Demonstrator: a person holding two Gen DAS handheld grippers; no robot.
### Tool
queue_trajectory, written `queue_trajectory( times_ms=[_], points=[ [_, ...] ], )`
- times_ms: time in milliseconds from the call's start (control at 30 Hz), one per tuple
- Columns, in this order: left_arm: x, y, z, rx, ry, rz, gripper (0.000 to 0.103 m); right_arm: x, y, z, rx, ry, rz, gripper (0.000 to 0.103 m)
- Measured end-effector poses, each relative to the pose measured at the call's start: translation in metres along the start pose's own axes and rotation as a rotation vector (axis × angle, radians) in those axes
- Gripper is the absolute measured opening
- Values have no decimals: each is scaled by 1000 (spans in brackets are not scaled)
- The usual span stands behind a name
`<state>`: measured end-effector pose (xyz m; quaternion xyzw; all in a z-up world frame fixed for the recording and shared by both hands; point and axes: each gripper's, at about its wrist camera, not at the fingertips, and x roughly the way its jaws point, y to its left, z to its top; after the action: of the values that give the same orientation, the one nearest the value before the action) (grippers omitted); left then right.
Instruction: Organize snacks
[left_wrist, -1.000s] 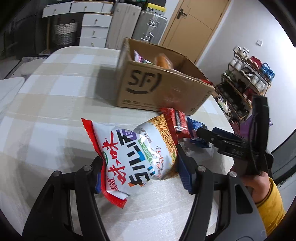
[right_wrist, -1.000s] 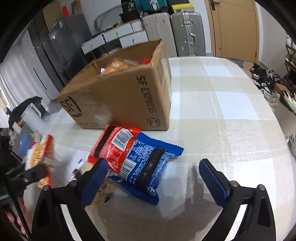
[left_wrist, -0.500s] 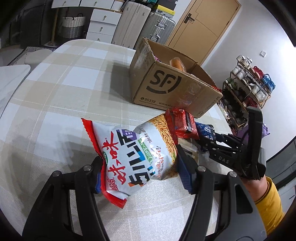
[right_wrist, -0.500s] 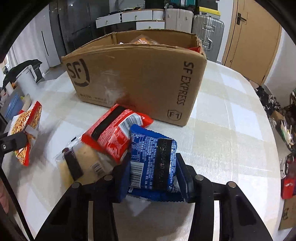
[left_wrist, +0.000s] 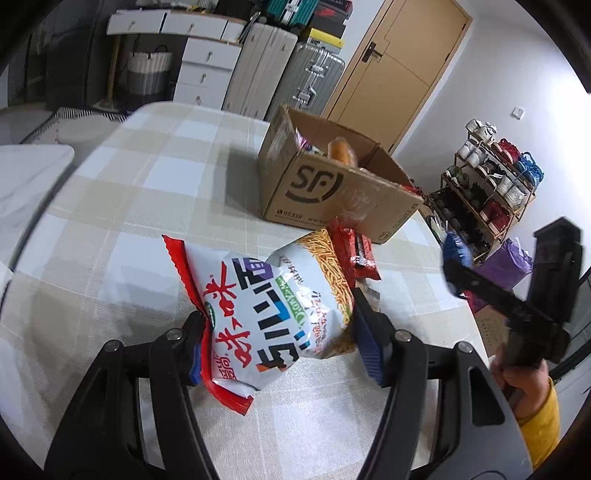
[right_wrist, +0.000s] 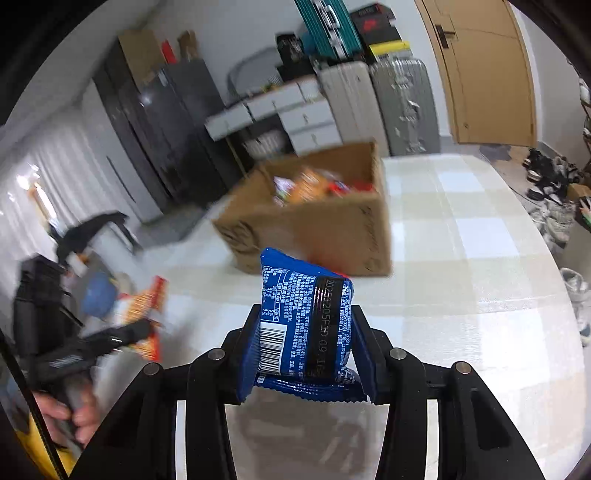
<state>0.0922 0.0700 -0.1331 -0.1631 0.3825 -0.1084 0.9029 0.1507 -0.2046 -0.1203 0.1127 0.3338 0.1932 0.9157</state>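
**Two grippers loaded, box dead ahead**

The right gripper pinches one blue packet, long axis upright between its fingers, off the table. The cardboard box sits straight ahead of it and lower, open top showing snacks; the right side looks nearer to dropping in. The left gripper clamps one white chip bag, lying crosswise, box ahead and slightly right. One red packet waits on the table just beyond that bag.

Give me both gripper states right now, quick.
Left gripper: closed on the white chip bag.
Right gripper: closed on the blue packet, held above the table.
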Motion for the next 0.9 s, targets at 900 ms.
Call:
queue_trajectory(
  times_ms=[900],
  points=[
    [-135,-78,-12,153,-158,-12,61,-98,55,-26,37,-168,220,45]
  ],
)
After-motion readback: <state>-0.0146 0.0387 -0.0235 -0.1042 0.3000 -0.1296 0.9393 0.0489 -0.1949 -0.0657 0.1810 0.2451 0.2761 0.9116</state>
